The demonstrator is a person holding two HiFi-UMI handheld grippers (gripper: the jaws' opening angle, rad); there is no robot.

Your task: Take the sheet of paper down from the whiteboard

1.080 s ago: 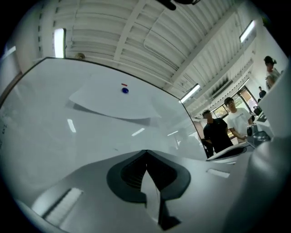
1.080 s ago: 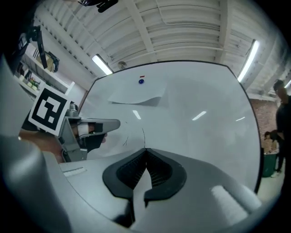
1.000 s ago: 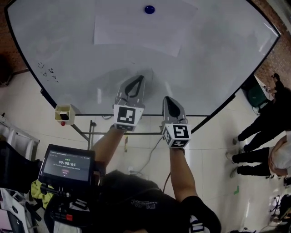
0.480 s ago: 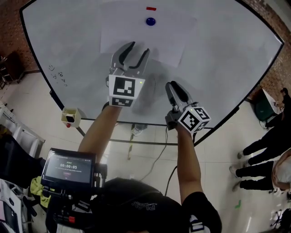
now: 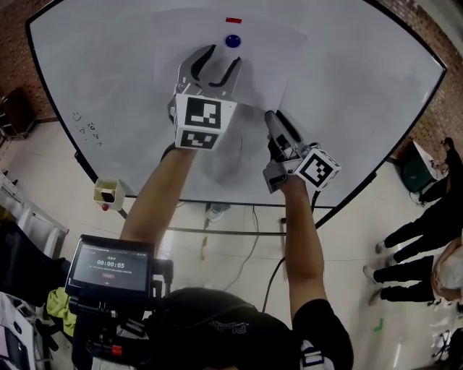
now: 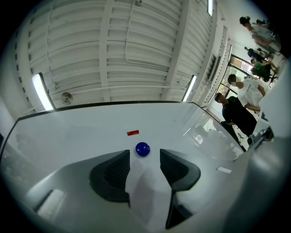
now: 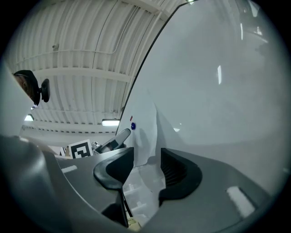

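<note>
A white sheet of paper (image 5: 278, 61) hangs on the whiteboard (image 5: 362, 87), pinned at its top by a blue magnet (image 5: 233, 41). A small red magnet (image 5: 234, 20) sits just above. My left gripper (image 5: 211, 63) is raised over the sheet just below the blue magnet (image 6: 142, 149). Its jaws are opening, with only the flat paper (image 6: 148, 191) behind the gap. My right gripper (image 5: 275, 123) is lower, at the sheet's lower right corner. Its jaws are also opening, and the paper's edge (image 7: 146, 127) shows ahead of the gap, with neither pad pressing on it.
A small box (image 5: 107, 193) hangs at the board's lower left corner, and faint writing (image 5: 87, 126) marks that side. The board's stand and a cable (image 5: 253, 231) run below. People stand at the right (image 5: 427, 209). A timer screen (image 5: 108, 264) sits near my chest.
Both grippers rose up the board to the sheet. Their jaws went from shut to open. The right gripper rolled, so its marker cube faces differently.
</note>
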